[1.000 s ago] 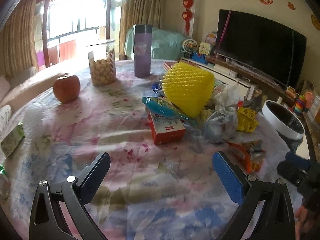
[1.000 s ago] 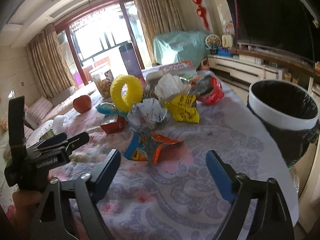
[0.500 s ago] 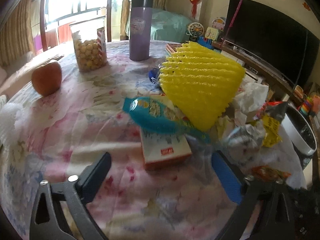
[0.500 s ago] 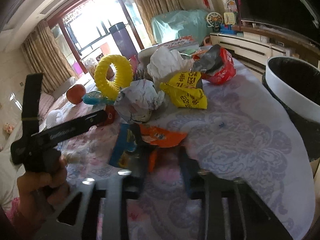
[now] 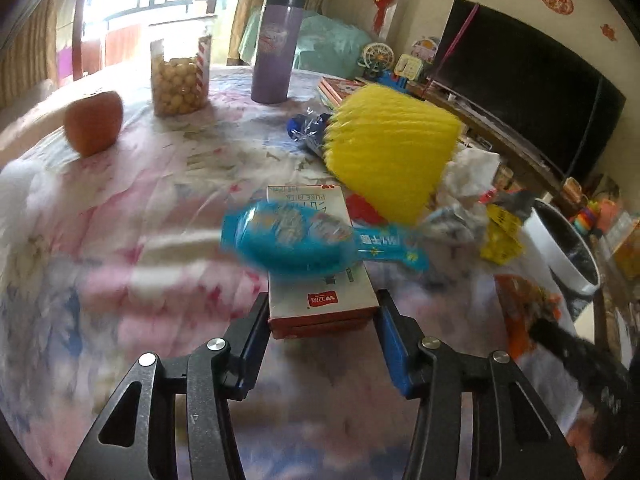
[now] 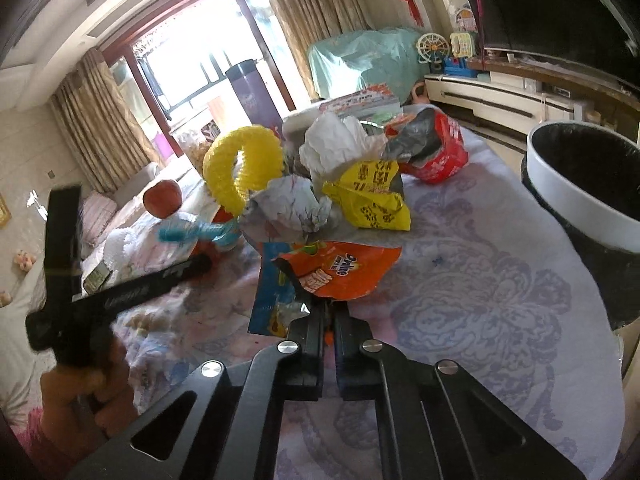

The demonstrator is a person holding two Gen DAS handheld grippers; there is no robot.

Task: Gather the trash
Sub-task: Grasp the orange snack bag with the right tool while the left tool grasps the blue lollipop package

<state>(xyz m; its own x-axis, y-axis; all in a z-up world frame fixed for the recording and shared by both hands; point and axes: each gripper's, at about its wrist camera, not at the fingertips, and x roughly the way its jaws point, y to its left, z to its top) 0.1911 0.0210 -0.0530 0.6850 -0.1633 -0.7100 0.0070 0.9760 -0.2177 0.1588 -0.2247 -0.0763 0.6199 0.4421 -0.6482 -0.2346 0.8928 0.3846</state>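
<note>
The right gripper (image 6: 329, 320) is clenched on the near edge of the orange snack wrapper (image 6: 344, 272), which lies flat on the tabletop (image 6: 480, 320). The black bin (image 6: 588, 196) stands at 2 o'clock. The left gripper (image 5: 322, 320) is closing around the milk carton (image 5: 320, 296); its pads sit right beside the sides. A blue wrapper (image 5: 296, 240) lies on the carton. The yellow foam net (image 5: 392, 156) is at 1 o'clock.

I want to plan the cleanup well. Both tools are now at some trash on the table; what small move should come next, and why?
Probably lift the right tool and carry the orange snack wrapper to the bin: it is already shut on the wrapper's edge, and the bin stands open at the table's edge. The left tool is closing around the milk carton.
</note>
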